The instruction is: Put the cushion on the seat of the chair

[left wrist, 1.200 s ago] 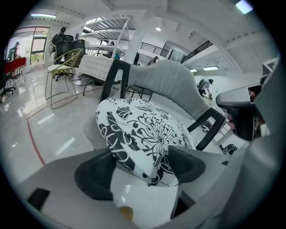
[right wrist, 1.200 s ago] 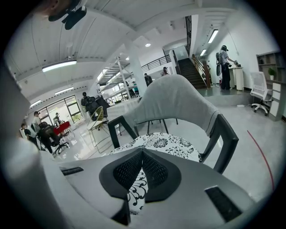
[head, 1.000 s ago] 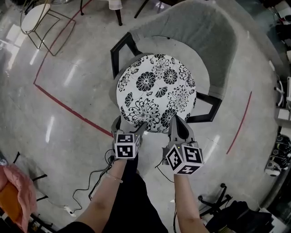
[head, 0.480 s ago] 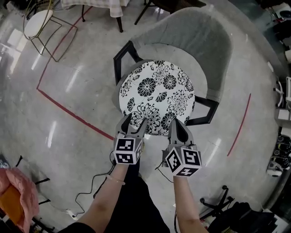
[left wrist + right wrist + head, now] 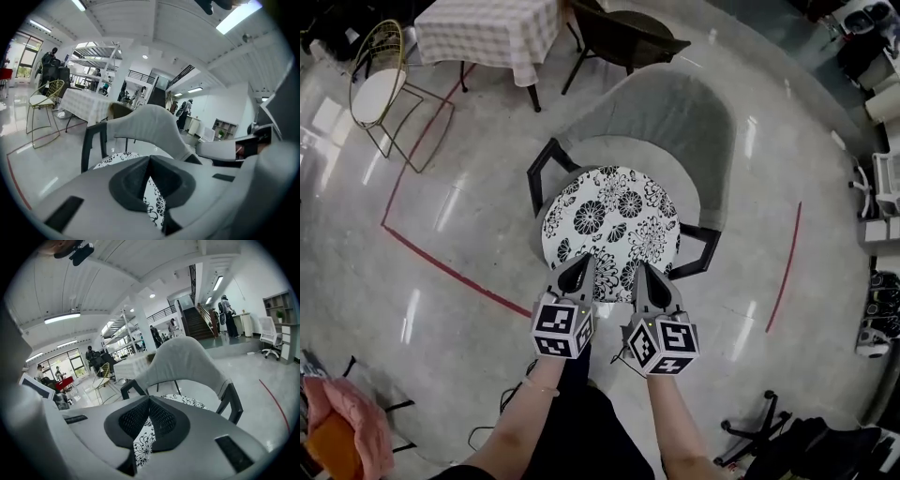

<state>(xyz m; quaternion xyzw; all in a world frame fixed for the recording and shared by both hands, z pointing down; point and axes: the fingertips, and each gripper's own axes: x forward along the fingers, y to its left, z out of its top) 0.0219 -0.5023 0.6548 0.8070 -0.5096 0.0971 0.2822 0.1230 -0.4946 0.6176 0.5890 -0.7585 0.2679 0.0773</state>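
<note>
The chair [image 5: 675, 122] is carrying the cushion [image 5: 614, 220] flat on its seat (placing looks finished). The left gripper [image 5: 584, 264] has just been closing its jaws on nothing; the right gripper [image 5: 639, 274] is hovering alongside, closed and seemingly empty. Both are needing only to back away.

Head view: high overhead, facing steeply down at the floor [image 5: 441, 187]. The chair [image 5: 675, 122] with the cushion [image 5: 609, 230] sits mid-frame, the left tongs [image 5: 579, 267] and right tongs [image 5: 643, 274] at lower centre. Left gripper view: rides just behind its own tongs, low and close, facing nearly level over the cushion at the chair back. Right gripper view: same setup, chair centred. All three views share chair and cushion.
</note>
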